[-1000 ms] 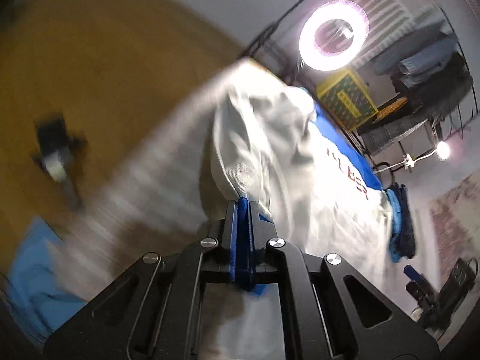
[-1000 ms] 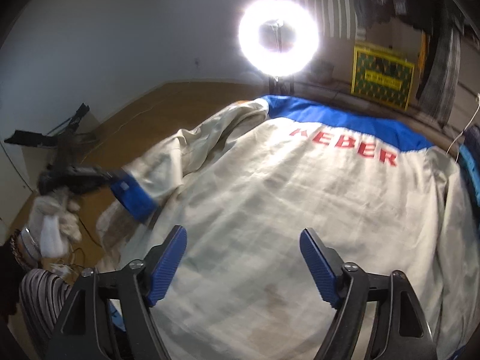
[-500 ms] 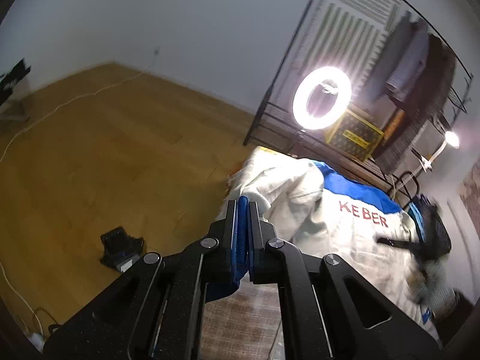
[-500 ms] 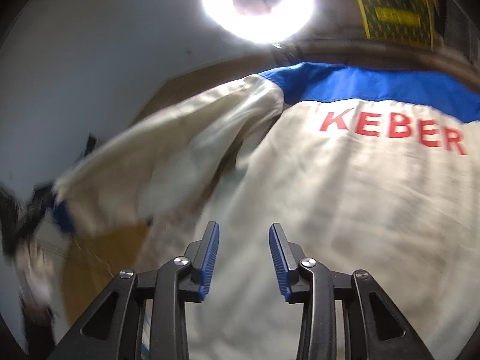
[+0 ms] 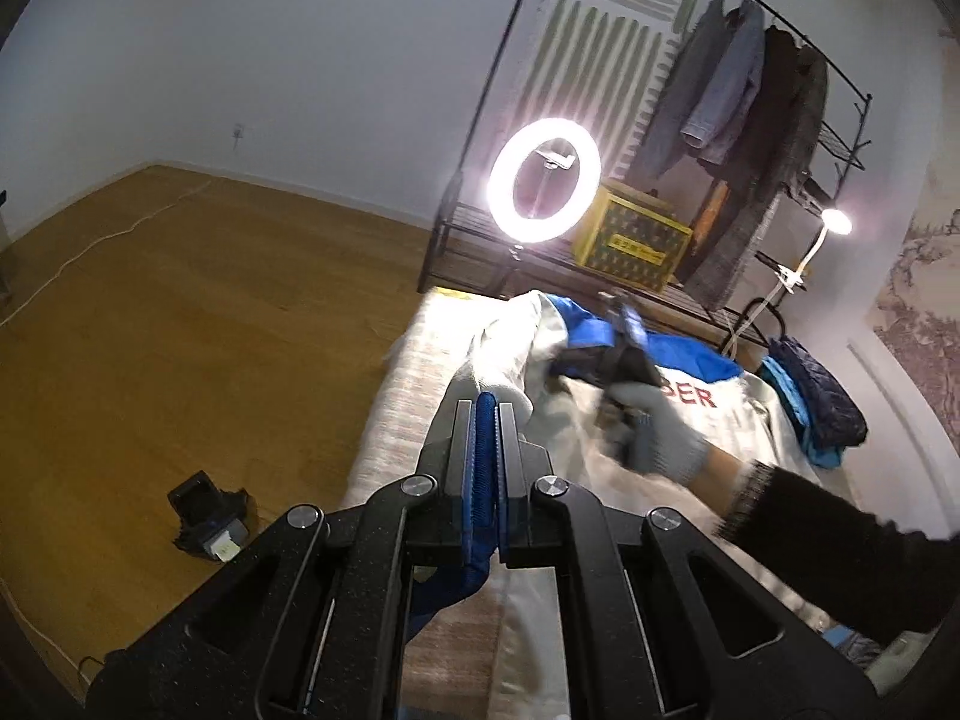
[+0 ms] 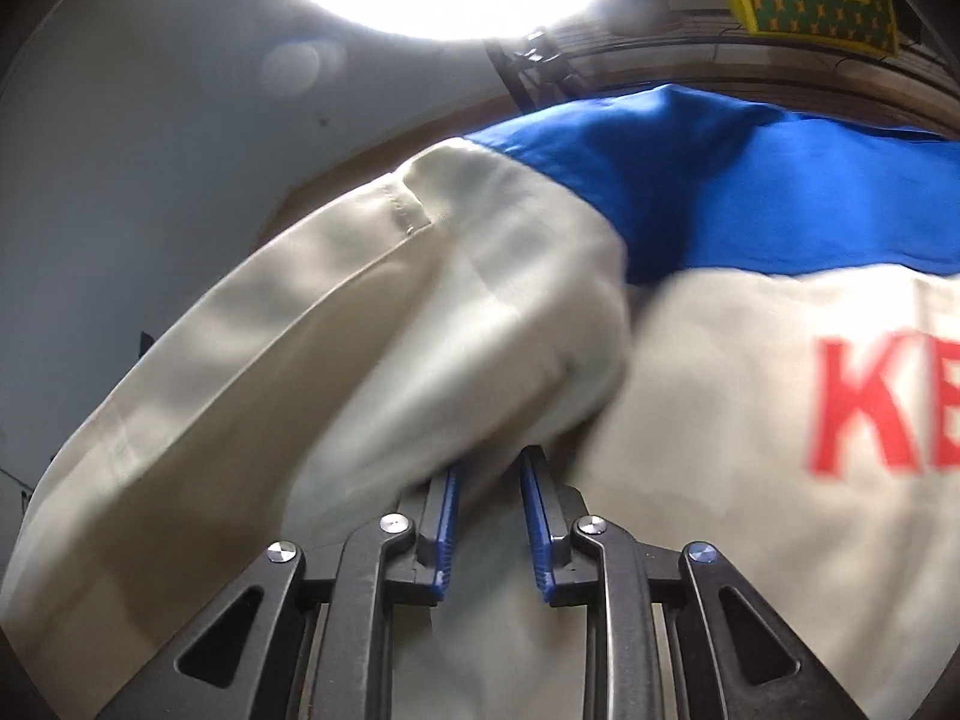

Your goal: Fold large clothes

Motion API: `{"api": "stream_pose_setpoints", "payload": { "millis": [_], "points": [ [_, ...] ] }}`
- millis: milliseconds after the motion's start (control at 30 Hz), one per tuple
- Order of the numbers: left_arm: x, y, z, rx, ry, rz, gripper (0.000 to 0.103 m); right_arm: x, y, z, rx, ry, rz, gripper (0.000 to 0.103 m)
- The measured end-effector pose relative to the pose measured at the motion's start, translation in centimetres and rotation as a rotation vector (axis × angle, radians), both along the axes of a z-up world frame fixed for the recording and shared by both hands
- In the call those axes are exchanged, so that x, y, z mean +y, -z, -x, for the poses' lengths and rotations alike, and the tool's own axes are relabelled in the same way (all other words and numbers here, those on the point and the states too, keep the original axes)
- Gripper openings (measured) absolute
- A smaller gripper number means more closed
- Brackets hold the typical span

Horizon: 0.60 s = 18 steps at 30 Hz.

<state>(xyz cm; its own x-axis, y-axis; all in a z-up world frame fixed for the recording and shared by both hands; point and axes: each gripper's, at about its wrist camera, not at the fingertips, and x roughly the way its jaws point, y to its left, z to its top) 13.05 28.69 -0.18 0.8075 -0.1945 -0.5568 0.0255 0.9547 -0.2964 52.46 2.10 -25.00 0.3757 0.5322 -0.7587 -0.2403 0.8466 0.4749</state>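
A cream jacket (image 5: 606, 408) with a blue yoke and red letters lies back-up on a surface; it also shows in the right wrist view (image 6: 720, 360). My left gripper (image 5: 487, 414) is shut on the sleeve's blue cuff (image 5: 456, 591) and holds the cream sleeve (image 5: 498, 360) stretched out to the left. My right gripper (image 6: 489, 468) is narrowly open, its fingertips against the sleeve (image 6: 360, 330) close to the shoulder. It also shows blurred in the left wrist view (image 5: 627, 354), held by a gloved hand.
A ring light (image 5: 545, 179) and a clothes rack (image 5: 750, 138) with a yellow box (image 5: 630, 240) stand behind the jacket. Folded blue clothes (image 5: 810, 408) lie at the right. A small black device (image 5: 207, 519) lies on the wooden floor (image 5: 180, 312).
My right gripper has narrowed and moved forward across the jacket to the left shoulder. My left gripper has pulled the sleeve cuff back and outward, keeping its grip.
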Motion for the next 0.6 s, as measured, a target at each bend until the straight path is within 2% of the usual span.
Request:
{"api": "stream_pose_setpoints", "payload": {
  "millis": [67,133,300,333,433,600],
  "points": [
    [-1.3,0.2,0.4,0.004,0.022,-0.006,0.003,1.1,0.7,-1.6,0.006,-0.005,-0.043,0.025],
    [-2.9,0.5,0.9,0.020,0.060,-0.029,0.003,1.8,1.7,-2.6,0.027,-0.003,-0.036,0.027],
    [-7.6,1.8,1.6,0.057,0.167,-0.072,0.003,-0.6,0.5,-0.3,0.010,-0.022,-0.030,0.032],
    [-8.4,2.0,1.6,0.061,0.183,-0.079,0.003,-1.9,0.0,0.6,0.015,-0.020,-0.048,0.035],
    [-11.0,2.5,2.4,0.078,0.238,-0.111,0.003,-6.1,-1.8,4.0,0.015,-0.015,-0.072,0.036],
    [-15.1,3.3,3.7,0.081,0.311,-0.176,0.003,-13.0,-6.5,11.8,-0.036,-0.048,-0.097,0.040]
  ]
}}
